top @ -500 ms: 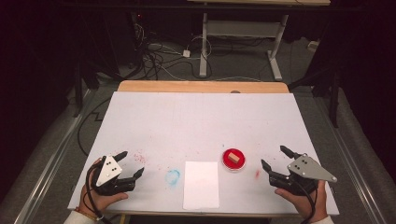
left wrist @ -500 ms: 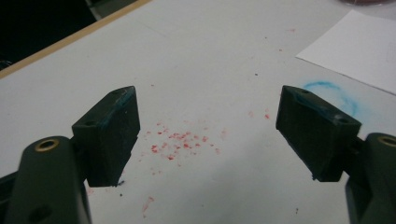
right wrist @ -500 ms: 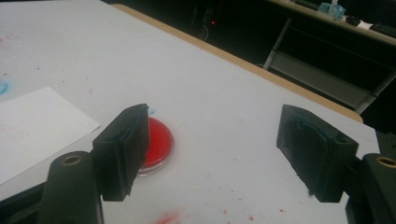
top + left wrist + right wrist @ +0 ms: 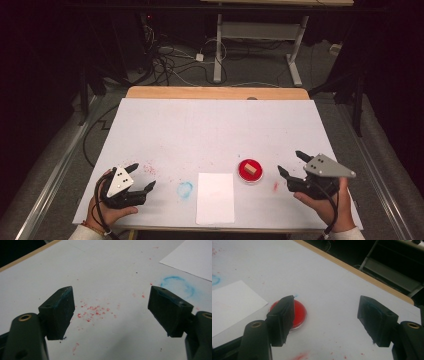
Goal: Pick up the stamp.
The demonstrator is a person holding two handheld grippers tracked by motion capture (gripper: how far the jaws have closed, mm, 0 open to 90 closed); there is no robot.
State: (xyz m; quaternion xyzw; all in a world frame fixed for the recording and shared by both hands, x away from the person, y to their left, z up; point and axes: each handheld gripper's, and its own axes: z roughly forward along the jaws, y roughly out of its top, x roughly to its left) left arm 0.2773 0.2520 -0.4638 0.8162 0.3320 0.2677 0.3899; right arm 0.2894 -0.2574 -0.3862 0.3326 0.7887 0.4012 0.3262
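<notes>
A red round dish (image 4: 244, 174) holding a small tan block (image 4: 251, 169) sits on the white table cover (image 4: 215, 130), right of centre near the front. My right gripper (image 4: 290, 162) rests just right of the dish, jaws open and empty. In the right gripper view the red dish (image 4: 299, 312) lies partly behind one fingertip (image 4: 282, 317) of the right gripper (image 4: 325, 317). A white paper sheet (image 4: 215, 198) lies left of the dish. My left gripper (image 4: 143, 175) stands open and empty at the front left, and the left gripper (image 4: 112, 307) points over scattered red specks (image 4: 95, 311).
A blue ring smudge (image 4: 185, 189) marks the cover between the left gripper and the sheet, and the blue smudge (image 4: 178, 285) lies beside the sheet's corner (image 4: 192, 257). A red smear (image 4: 275, 186) sits near the right gripper. The wooden table edge (image 4: 215, 93) runs along the back.
</notes>
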